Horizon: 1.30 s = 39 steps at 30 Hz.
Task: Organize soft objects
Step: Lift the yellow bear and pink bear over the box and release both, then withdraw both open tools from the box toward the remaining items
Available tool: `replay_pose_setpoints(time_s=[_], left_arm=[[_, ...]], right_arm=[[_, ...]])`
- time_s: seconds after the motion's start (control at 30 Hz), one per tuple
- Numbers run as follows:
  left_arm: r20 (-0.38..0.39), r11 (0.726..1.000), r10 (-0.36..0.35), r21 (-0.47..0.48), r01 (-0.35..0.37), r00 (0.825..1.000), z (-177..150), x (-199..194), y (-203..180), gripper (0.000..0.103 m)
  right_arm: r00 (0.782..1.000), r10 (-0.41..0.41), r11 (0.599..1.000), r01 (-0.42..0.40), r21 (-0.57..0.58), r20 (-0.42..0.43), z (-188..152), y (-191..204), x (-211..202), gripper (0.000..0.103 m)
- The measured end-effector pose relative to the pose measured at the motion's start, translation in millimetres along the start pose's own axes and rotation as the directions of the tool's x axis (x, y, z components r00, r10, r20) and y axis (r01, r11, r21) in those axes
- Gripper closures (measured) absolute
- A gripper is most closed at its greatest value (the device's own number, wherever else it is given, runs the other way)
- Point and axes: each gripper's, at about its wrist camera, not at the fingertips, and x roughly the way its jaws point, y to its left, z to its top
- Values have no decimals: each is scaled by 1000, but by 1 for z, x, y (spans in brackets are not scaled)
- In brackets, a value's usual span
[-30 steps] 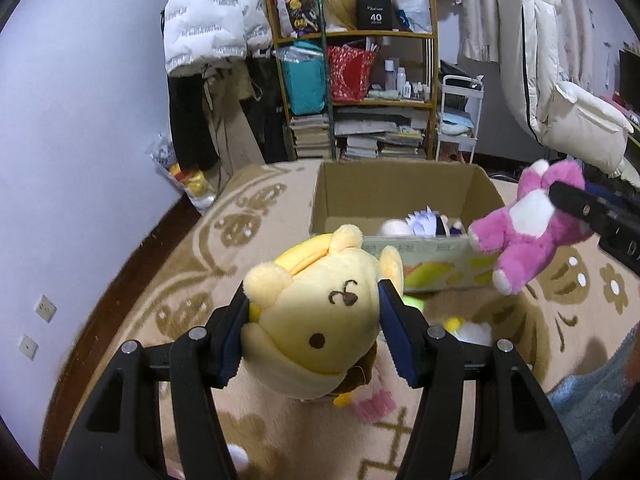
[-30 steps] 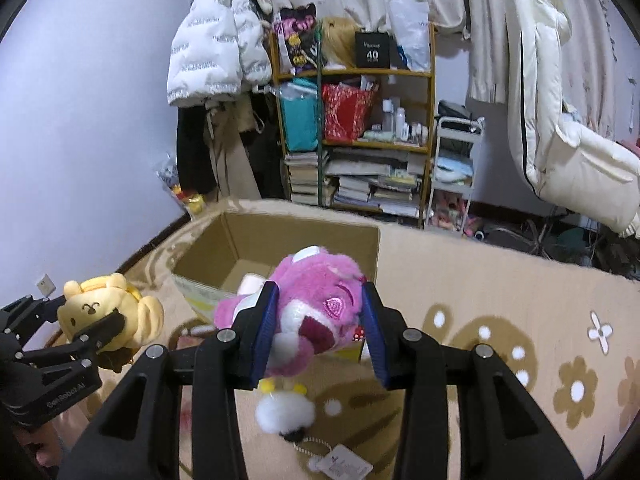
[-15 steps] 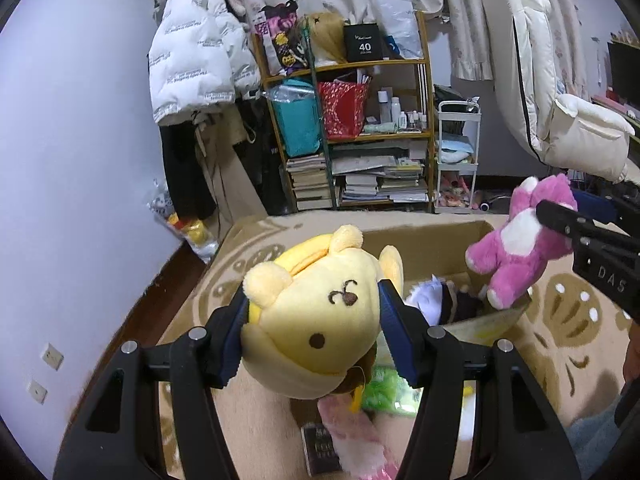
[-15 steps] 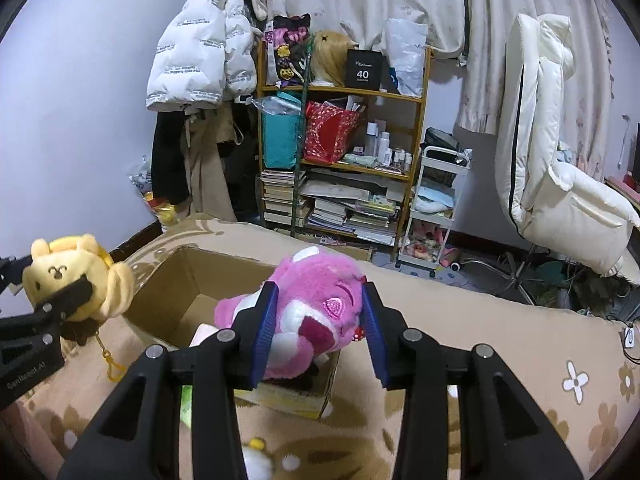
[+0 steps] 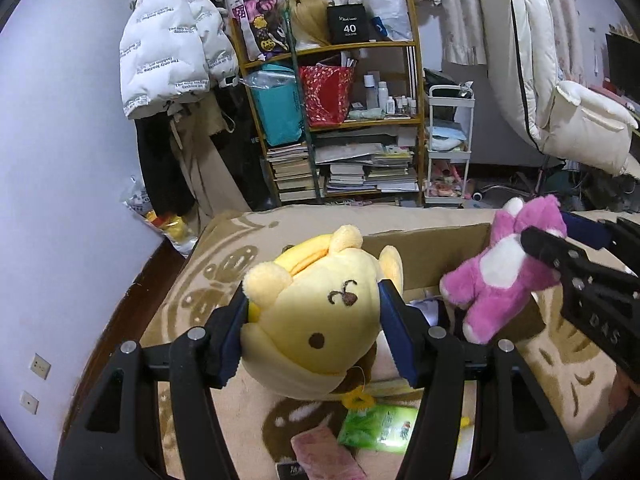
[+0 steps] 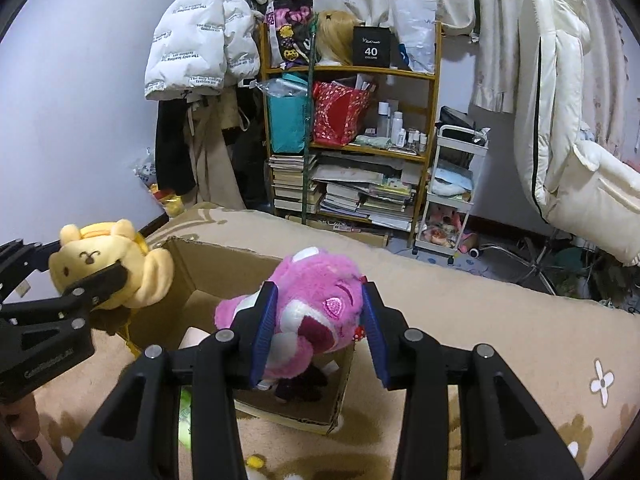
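Observation:
My left gripper (image 5: 316, 332) is shut on a yellow plush dog (image 5: 316, 320), its blue pads pressed into both sides of the head. My right gripper (image 6: 318, 330) is shut on a pink plush bear (image 6: 316, 312). Both toys hang over an open cardboard box (image 6: 224, 268) on the beige patterned carpet. In the left wrist view the pink plush bear (image 5: 504, 276) and the right gripper's black finger (image 5: 560, 256) show at the right. In the right wrist view the yellow plush dog (image 6: 108, 260) shows at the left, above the box's left corner. Other soft toys lie inside the box.
A green packet (image 5: 376, 424) and a pink item (image 5: 324, 456) lie on the carpet in front of the box. Behind stand a wooden shelf (image 6: 360, 152) full of books and bags, a white cart (image 6: 452, 200), hanging coats (image 6: 200, 40) and a white chair (image 6: 568, 152).
Both grippers have carried their toys forward to above the box. The box has come closer and lower in both views; both grips are unchanged.

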Motion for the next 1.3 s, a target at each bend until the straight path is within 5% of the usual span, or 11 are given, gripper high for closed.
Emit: replay_pose_setpoints(time_s=[0.37,0.7,0.87,1.13,1.3], left_arm=[[-3,1000,-6,25,6,1000,22,31,-17,42],[-90,999,14,51,-10,996,-1,56,-14,36],[-86,1000,4,9,-3,996,-6,51,-6,17],[-73,1000,7,-15,-8,997,-8,27,9,4],[-77,998,14,-54,-18,997,-11,5,23,2]], right_arm=[[1000,16,1000,-16,17,11,1,-10,9,57],[997,58,998,-57,20,-43,-6,-6,28,53],[997,68,998,-67,10,-44,-7,-2,26,52],[997,68,998,-68,5,-31,-7,5,2,14],[996,79,997,-78,7,-35,-7,9,-21,7]])
